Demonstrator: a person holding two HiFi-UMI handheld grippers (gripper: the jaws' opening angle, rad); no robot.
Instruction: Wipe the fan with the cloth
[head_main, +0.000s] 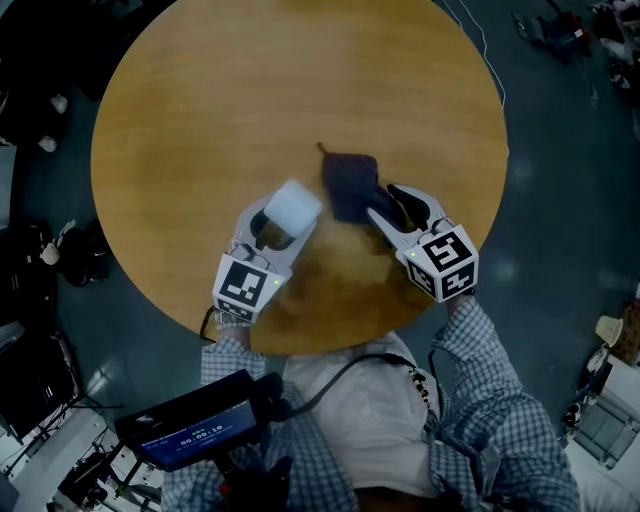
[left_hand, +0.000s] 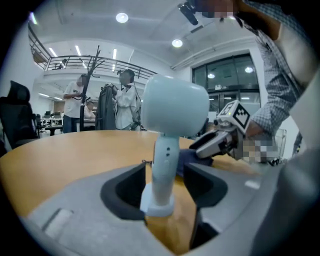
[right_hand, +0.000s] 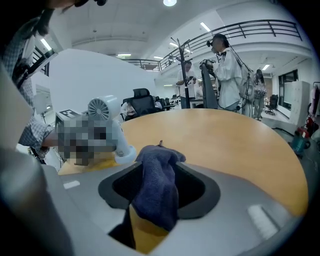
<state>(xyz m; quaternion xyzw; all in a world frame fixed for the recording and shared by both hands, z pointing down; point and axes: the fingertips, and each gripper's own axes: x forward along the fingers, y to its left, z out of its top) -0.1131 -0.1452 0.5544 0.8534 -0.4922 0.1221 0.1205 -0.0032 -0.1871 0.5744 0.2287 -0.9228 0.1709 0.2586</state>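
Left gripper (left_hand: 165, 171), fingers (left_hand: 125, 186) apart, around fan (left_hand: 175, 105); right gripper (right_hand: 158, 170) likewise around cloth (right_hand: 157, 192)

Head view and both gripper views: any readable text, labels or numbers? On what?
"00:00:10": digits on the small screen at the person's chest, head view; blurry, so this is a likely reading only.
Other marks on that screen: too small to read.
The marker cubes, left and right: black-and-white square patterns only, no words.
The fan and the cloth: no print visible.
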